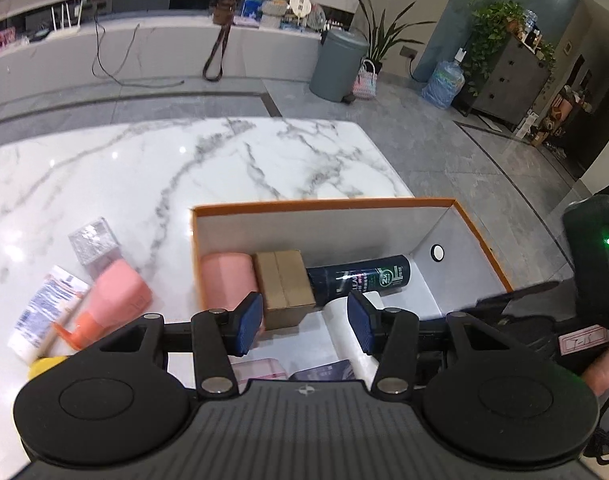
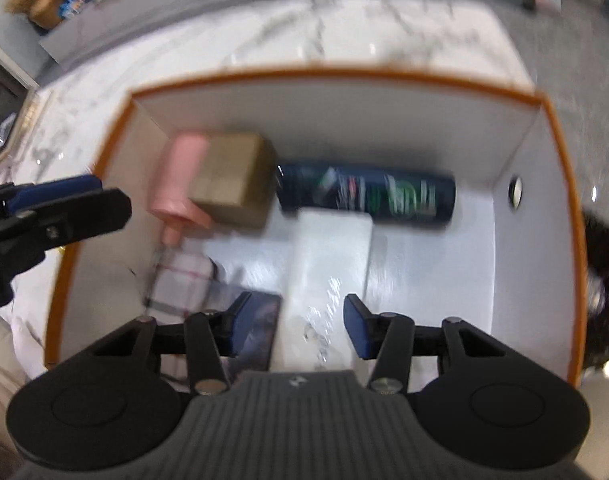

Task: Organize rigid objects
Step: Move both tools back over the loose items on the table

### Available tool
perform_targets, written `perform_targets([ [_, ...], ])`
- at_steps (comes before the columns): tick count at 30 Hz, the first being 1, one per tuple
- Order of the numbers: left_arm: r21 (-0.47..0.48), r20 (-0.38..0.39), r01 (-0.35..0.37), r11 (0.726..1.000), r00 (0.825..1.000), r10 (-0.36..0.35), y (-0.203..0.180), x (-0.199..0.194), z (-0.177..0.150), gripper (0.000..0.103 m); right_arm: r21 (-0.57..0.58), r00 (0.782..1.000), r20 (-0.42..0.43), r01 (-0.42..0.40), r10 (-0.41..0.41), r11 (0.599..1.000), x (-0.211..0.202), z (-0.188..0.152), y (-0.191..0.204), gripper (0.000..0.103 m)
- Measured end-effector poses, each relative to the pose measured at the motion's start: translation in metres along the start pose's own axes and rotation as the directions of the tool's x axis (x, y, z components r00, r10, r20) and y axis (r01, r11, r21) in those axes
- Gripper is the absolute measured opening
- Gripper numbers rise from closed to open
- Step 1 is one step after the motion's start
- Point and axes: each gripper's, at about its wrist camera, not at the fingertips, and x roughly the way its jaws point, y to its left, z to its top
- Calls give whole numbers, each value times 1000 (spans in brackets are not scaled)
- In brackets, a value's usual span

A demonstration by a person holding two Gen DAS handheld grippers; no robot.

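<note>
An orange-rimmed white box stands on the marble table. Inside it lie a pink bottle, a brown carton, a dark spray can and a white box. My left gripper hovers open over the box's near left part and holds nothing. In the blurred right wrist view, my right gripper hangs open above the white box. Its pads stand apart from the white box's sides. A plaid packet and a dark packet lie at the near left of the box floor.
Left of the box, on the marble table, lie a pink pump bottle, a white tube, a clear case and something yellow. The table's edge runs just right of the box. A grey bin stands on the floor beyond.
</note>
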Motion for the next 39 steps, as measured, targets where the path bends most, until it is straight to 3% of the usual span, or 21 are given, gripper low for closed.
perform_targets([
  [3,21,40,-17,1000,999,17,8,-21,-3,56,-50,993,116,17,-11,999,-19,-4,14,54],
  [6,26,62,-68,997,996,66,25,-43,-3,56,-110,984,177,25,-5,994,-33,-4,33,55],
  [11,-28,24,-128,991,991,129,67,-68,-8,56,-252,967,224,-61,120,966,-48,-2,76,54],
  [15,-30,-14,-190,981,982,190,93,-78,-22,56,-380,962,208,-87,177,921,-43,1,122,53],
  [18,-65,-51,-222,973,974,219,113,-75,-32,56,-436,966,169,-104,196,894,-28,5,149,46],
  [21,-120,-79,-238,964,970,230,132,-63,-42,68,-495,975,138,-84,173,865,-9,10,173,45],
  [26,-155,-145,-256,954,961,235,154,-29,-51,74,-597,988,96,-37,117,802,26,17,200,43],
  [29,-131,-190,-282,950,948,255,159,-8,-52,75,-685,994,78,-5,80,729,43,24,215,43],
  [32,-124,-213,-283,951,944,253,167,7,-58,76,-785,996,86,51,27,618,59,33,225,44],
  [37,-165,-209,-245,955,955,209,181,19,-66,76,-923,993,97,115,-66,367,95,47,237,59],
  [39,-151,-217,-252,956,952,216,182,22,-67,75,-943,990,102,129,-103,306,108,54,241,59],
])
